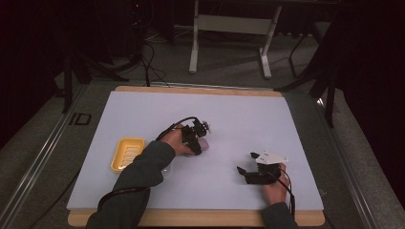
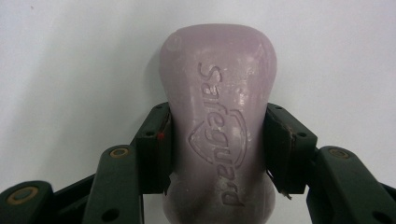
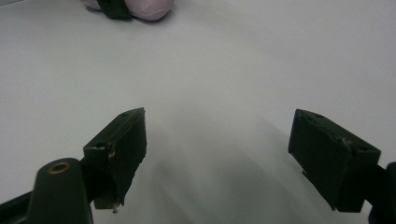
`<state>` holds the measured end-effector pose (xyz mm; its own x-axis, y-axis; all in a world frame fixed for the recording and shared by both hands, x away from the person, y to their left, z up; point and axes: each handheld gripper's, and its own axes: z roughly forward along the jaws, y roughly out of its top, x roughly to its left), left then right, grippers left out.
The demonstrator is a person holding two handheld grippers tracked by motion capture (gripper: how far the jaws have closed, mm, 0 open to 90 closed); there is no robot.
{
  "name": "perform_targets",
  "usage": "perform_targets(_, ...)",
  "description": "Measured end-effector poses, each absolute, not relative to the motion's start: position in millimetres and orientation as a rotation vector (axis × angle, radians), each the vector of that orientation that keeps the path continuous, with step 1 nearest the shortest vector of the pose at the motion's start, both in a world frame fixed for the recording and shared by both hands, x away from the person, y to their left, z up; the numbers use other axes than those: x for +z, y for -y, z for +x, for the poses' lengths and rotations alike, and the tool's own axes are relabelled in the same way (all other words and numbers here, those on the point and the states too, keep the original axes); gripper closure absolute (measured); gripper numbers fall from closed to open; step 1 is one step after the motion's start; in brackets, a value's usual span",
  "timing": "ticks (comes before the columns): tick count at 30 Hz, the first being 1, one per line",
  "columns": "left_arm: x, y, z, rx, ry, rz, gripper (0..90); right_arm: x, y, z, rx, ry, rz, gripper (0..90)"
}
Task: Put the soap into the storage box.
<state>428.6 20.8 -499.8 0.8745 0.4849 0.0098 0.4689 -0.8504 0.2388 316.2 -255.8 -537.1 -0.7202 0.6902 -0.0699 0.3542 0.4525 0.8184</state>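
Note:
A pale purple bar of soap [image 2: 217, 116], stamped with a brand name, lies on the white table cover. My left gripper [image 2: 217, 149] is shut on it, one jaw pressed against each long side. In the high view the left gripper [image 1: 196, 138] sits near the table's middle with the soap [image 1: 204, 145] peeking out beside it. My right gripper [image 1: 246, 163] rests at the front right, and its jaws stand wide apart in the right gripper view [image 3: 217, 154] with nothing between them. The soap [image 3: 144, 9] and the left gripper's jaw show far off at that view's top.
A yellow soap dish [image 1: 127, 153] lies on the left of the white cover [image 1: 239, 119], close to the left forearm. The wooden table edge [image 1: 191, 218] runs along the front. Desk legs and cables stand on the floor beyond the far edge.

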Motion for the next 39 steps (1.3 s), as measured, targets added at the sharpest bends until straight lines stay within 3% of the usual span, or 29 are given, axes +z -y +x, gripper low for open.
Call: perform_targets(39,-482.9,-23.8,424.7,0.123,-0.773,2.835,50.0,-536.9,256.4,316.0,1.17,-2.308,0.877,18.8)
